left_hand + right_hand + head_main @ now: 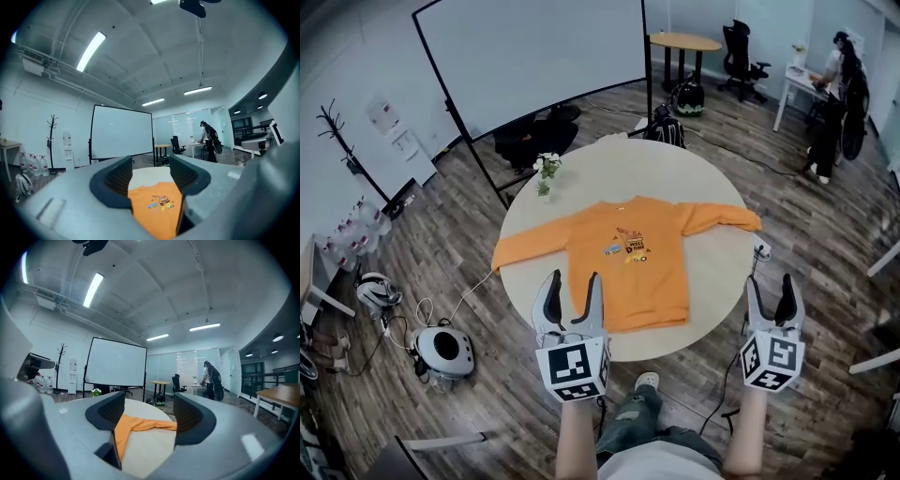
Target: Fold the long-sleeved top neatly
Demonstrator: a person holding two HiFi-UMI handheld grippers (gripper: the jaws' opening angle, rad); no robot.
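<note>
An orange long-sleeved top point(628, 258) with a small printed picture on its chest lies flat on the round pale table point(712, 281), both sleeves spread out to the sides. My left gripper point(572, 289) stands open at the near table edge, just over the top's hem, with nothing between its fingers. In the left gripper view the top point(157, 206) shows through the gap. My right gripper point(772, 291) is open off the table's near right edge, empty. Its view looks across the table at the top's right sleeve point(150, 424).
A small vase of white flowers point(546, 172) stands at the table's far left edge. A whiteboard point(534, 56) stands behind the table. A round robot vacuum point(445, 350) and cables lie on the floor at left. A person point(834, 94) stands far right by a desk.
</note>
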